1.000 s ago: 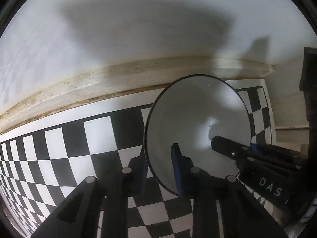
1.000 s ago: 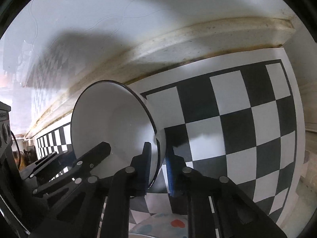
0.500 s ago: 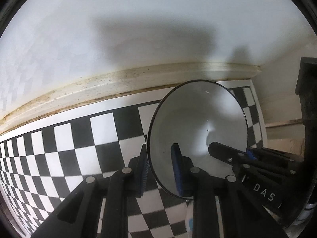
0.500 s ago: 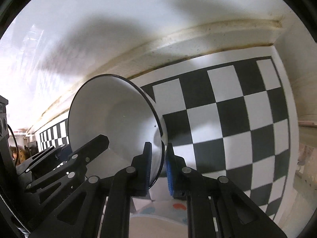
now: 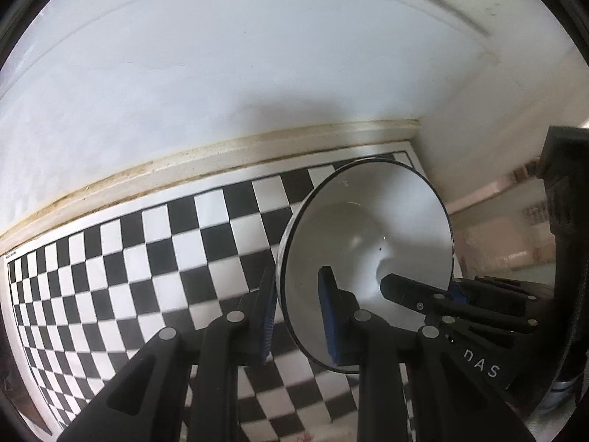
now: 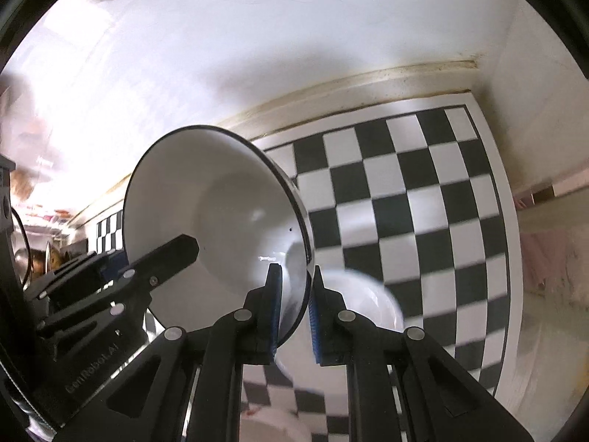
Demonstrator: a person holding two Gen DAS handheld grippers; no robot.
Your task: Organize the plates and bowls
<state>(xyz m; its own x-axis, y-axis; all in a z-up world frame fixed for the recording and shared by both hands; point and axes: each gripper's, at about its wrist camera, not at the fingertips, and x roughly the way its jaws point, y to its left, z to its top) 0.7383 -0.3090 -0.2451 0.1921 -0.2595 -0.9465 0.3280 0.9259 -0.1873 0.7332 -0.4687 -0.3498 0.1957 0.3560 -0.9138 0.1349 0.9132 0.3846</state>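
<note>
A white bowl with a thin dark rim [image 5: 368, 243] hangs tilted above the checkered mat, held from two sides. My left gripper [image 5: 298, 313] is shut on its left rim, one blue pad inside and one outside. My right gripper [image 6: 296, 313] is shut on the opposite rim of the same bowl [image 6: 221, 217]. In the left wrist view a finger [image 5: 405, 289] of the right gripper reaches into the bowl from the right. A second white bowl [image 6: 368, 302], blurred, sits on the mat beneath the right gripper.
The black-and-white checkered mat [image 5: 147, 258] covers the counter up to a stained ledge [image 5: 184, 169] under a white wall. A white dish with coloured marks [image 6: 272, 420] shows at the bottom of the right wrist view. The mat's right edge [image 6: 511, 258] borders a drop.
Both grippers have risen with the bowl between them, so the mat looks smaller and farther. The white bowl on the mat has come into the right wrist view.
</note>
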